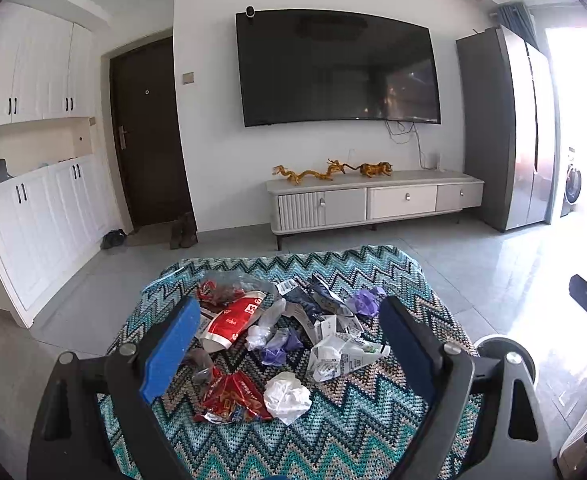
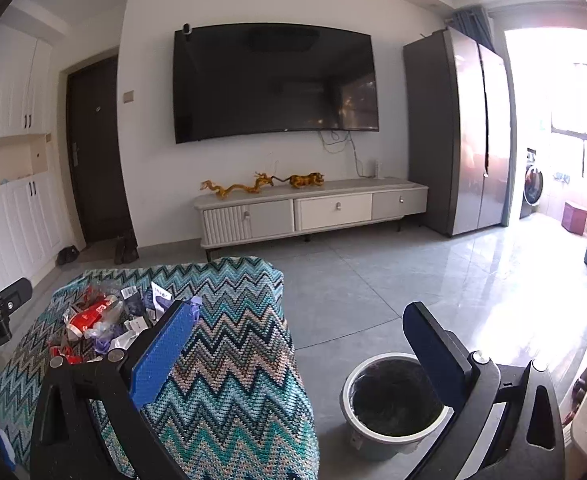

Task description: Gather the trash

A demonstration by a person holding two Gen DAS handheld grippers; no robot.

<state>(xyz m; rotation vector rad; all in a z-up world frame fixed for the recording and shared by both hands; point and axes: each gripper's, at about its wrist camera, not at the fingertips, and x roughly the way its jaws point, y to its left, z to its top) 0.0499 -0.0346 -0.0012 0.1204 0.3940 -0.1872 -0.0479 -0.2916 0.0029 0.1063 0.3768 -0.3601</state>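
Across the lower half of the left wrist view spreads the counter point(image 1: 393, 280), draped in a teal zigzag knitted cover, and on it lies the scatter of trash we are meant to collect. Lower right of centre in the right wrist view, on the floor just beside the counter, stands the bin point(image 2: 393, 404), grey-rimmed with a dark liner, mouth upward.

Our left claw point(image 1: 289, 344) hangs over the litter with its jaws spread wide and nothing between them; our right claw point(image 2: 297, 356) is likewise wide apart and empty, looking at the counter's edge and the bin. We judge the left the nearer hand for the pick, the right the nearer to the bin.

Largest of the pieces is the red-and-white pouch point(image 1: 233, 322), its long axis running from lower left to upper right, open mouth toward the lower left. Right of it lies the crumpled white printed wrapper point(image 1: 341, 354), stretched roughly left to right. Nearest us, low in the frame between the pads, sit the red foil wrapper point(image 1: 233, 398) and, touching it, the white tissue ball point(image 1: 287, 398). Smallest are the purple scraps point(image 1: 279, 346) at centre.
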